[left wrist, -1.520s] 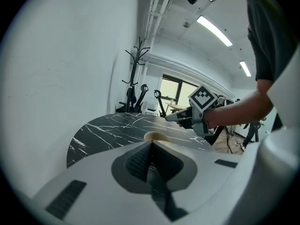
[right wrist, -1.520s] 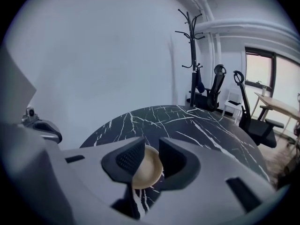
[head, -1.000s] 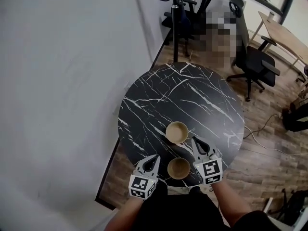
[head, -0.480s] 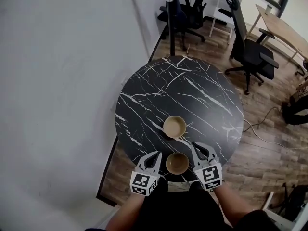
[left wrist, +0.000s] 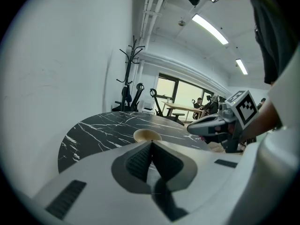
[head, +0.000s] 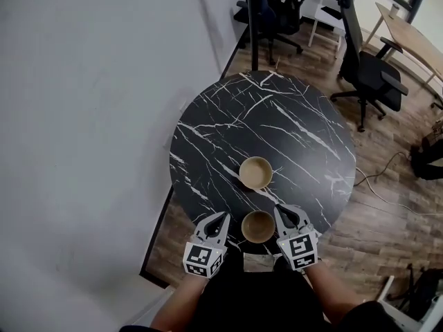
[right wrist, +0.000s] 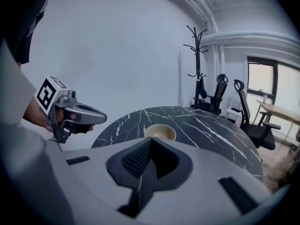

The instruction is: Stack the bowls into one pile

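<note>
Two tan bowls stand apart on the round black marble table [head: 208, 137]. The far bowl [head: 255, 172] is near the middle; it also shows ahead of the jaws as the bowl [left wrist: 146, 135] and the bowl [right wrist: 160, 131]. The near bowl [head: 258, 226] sits by the table's front edge. My left gripper [head: 222, 216] hovers just left of the near bowl, my right gripper [head: 279, 209] just right of it. Both are shut with nothing between the jaws. Each gripper view shows the other one: right gripper [left wrist: 190, 128], left gripper [right wrist: 104, 119].
A white wall runs along the left. A coat stand [head: 254, 19] and black office chairs [head: 363, 68] stand beyond the table on the wooden floor, with a wooden desk [head: 408, 43] at the far right. Cables [head: 387, 178] lie on the floor to the right.
My right gripper has drawn back toward the table's front edge and lower, now level with the near bowl's side. The left gripper has hardly moved. Both bowls stay put.
</note>
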